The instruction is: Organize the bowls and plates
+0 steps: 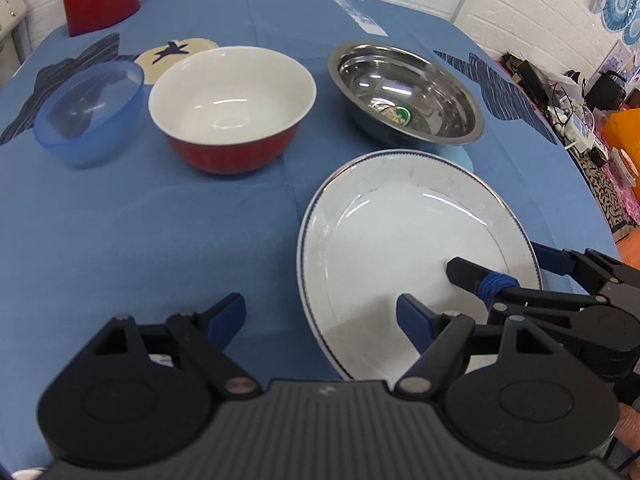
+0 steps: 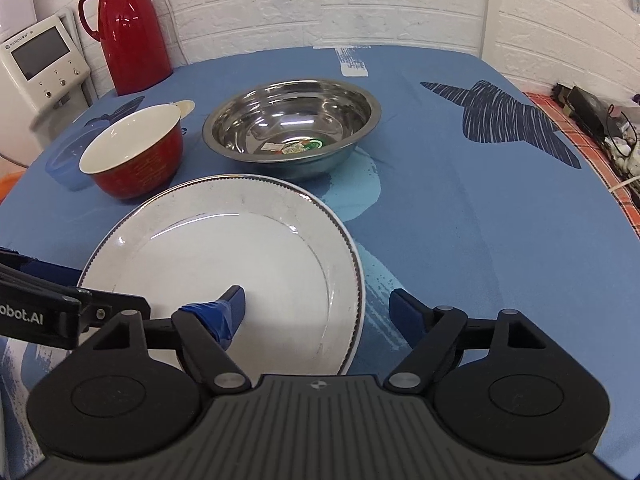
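I see the white plate (image 2: 224,248) lying flat on the blue tablecloth (image 2: 460,220). My right gripper (image 2: 316,308) is spread wide: one blue finger (image 2: 232,304) is over the plate's near side and the other is past its rim, over the cloth. My left gripper (image 1: 320,320) is spread wide too, with one finger (image 1: 416,324) over the plate and the other off to the side of it. I cannot tell if any finger touches the plate.

The plate is round and shiny, with a thin dotted dark line around its rim and some grey scuffs.

Behind the plate sit a steel bowl (image 2: 292,128), a red bowl (image 2: 136,156) that is white inside, and a see-through blue bowl (image 1: 88,112).

The steel bowl has a green sticker (image 1: 398,114) inside, too small to read. The other gripper's side reads "obot.AI" (image 2: 22,318).
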`<state>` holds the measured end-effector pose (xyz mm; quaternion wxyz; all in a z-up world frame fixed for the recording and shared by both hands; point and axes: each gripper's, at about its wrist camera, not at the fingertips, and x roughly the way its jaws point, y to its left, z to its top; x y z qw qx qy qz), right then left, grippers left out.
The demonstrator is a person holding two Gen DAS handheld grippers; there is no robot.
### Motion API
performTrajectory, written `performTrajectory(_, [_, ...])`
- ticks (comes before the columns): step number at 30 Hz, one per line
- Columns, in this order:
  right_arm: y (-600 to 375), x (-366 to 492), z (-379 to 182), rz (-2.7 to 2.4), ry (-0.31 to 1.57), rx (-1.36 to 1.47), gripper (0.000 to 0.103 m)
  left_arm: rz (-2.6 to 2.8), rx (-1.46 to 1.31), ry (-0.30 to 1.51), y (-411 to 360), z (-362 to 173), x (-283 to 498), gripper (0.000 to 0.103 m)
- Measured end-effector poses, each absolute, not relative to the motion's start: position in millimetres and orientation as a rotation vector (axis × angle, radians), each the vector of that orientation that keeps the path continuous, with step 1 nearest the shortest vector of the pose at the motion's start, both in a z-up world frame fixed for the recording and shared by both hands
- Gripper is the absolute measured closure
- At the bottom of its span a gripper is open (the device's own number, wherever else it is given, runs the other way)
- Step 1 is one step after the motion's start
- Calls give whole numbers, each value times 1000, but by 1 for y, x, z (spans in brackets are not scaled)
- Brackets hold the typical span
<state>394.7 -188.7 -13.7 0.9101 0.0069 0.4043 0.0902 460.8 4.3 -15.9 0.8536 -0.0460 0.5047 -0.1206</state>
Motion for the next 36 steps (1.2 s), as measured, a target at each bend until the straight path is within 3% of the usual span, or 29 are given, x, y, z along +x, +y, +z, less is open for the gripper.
performTrajectory(9, [-182, 390, -14, 280, 832, -38, 44, -252, -62, 1031, 0, -18, 455, 28])
performTrajectory(10, [-182, 389, -14, 280, 825, -42, 44, -256, -41, 1022, -3, -18, 453, 45])
performTrajectory(12, [-185, 389, -14, 280, 821, -40, 51, -272, -17, 1006, -7, -16, 451, 58])
performTrajectory(13, [-186, 389, -13, 276, 819, -39, 53, -291, -25, 1007, -7, -14, 450, 76])
performTrajectory(14, [-187, 388, -12, 272, 819, -35, 57, -304, -38, 1014, -8, -13, 450, 82])
performTrajectory(36, [-164, 352, -5, 258, 846, 84, 51, -288, -39, 1009, 17, -5, 419, 86])
